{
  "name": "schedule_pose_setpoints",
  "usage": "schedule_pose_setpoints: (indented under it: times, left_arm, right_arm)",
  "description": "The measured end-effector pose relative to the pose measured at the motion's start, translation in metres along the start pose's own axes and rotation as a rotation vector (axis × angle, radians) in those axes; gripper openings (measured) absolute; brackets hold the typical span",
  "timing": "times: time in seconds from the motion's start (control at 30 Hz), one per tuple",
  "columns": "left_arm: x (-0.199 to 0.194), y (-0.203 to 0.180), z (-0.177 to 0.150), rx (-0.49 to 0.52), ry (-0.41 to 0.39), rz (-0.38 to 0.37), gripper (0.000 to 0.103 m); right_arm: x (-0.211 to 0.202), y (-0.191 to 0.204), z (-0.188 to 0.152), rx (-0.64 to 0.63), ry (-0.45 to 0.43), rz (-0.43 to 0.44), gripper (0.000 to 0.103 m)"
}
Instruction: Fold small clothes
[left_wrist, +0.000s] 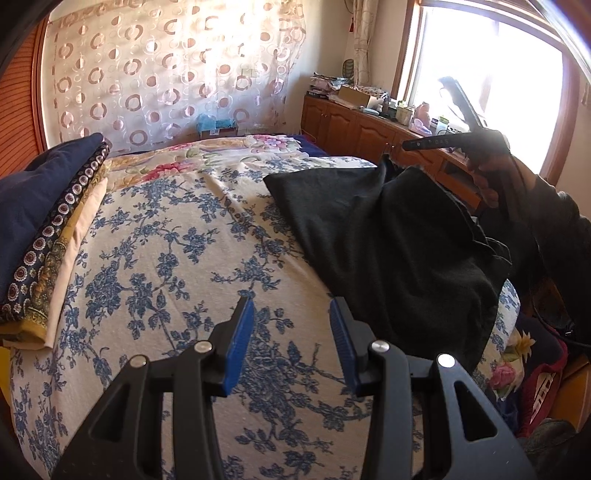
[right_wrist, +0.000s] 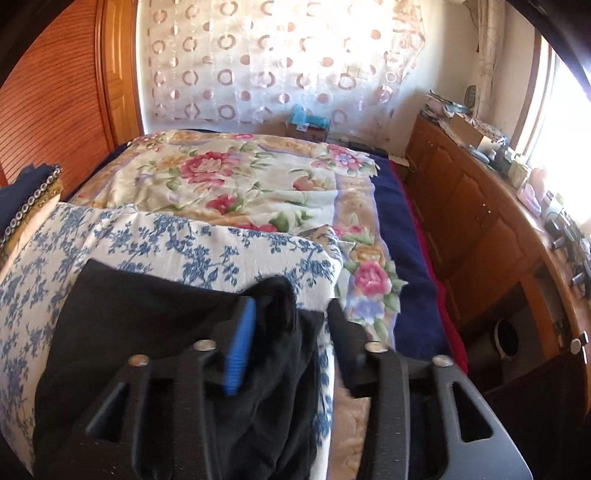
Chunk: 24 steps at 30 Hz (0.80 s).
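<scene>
A black garment (left_wrist: 388, 240) lies partly spread on the blue-flowered bedspread (left_wrist: 166, 240), its right side bunched up. My left gripper (left_wrist: 291, 306) hovers over the bedspread just left of the garment's near corner, open, nothing between its blue pads. In the right wrist view my right gripper (right_wrist: 291, 306) is over the garment (right_wrist: 147, 314). Its jaws stand apart, and a bunched fold of black cloth rises between them beside the left pad (right_wrist: 240, 347). In the left wrist view a person's hand (left_wrist: 487, 177) holds that gripper above the garment's far right corner.
A stack of folded cloths (left_wrist: 44, 221), navy on top, sits at the bed's left edge. A pink-flowered quilt (right_wrist: 240, 177) covers the far half of the bed. A cluttered wooden cabinet (right_wrist: 472, 221) runs along the right under a bright window (left_wrist: 498, 74).
</scene>
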<state>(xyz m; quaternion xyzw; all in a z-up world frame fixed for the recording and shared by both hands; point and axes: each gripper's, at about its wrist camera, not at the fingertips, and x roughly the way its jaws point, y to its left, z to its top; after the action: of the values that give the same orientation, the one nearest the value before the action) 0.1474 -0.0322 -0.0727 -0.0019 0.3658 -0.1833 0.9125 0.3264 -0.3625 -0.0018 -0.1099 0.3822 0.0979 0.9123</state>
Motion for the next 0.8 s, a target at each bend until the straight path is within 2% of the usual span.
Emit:
schedule_pose_setpoints:
  times: [0.17,0.37,0.6,0.8]
  left_arm:
    - [-0.011,-0.014,0.000,0.010,-0.027,-0.008,0.041]
    - [-0.018,-0.031,-0.006,0.016,-0.037,-0.007,0.041]
    - [-0.021,-0.047,-0.011,0.012,-0.042,0.000,0.041]
    - [-0.013,-0.050,-0.012,0.013,-0.023,0.010,0.041]
  right_arm:
    - [-0.046,0.009,-0.030,-0.011,-0.044,0.074,0.047]
    - [-0.085,0.033,-0.085,-0.050,-0.036,0.156,0.042]
    - [-0.103,0.055,-0.142,-0.056,-0.004,0.209,0.041]
    - [-0.105,0.055,-0.169,-0.029,0.011,0.215,0.041]
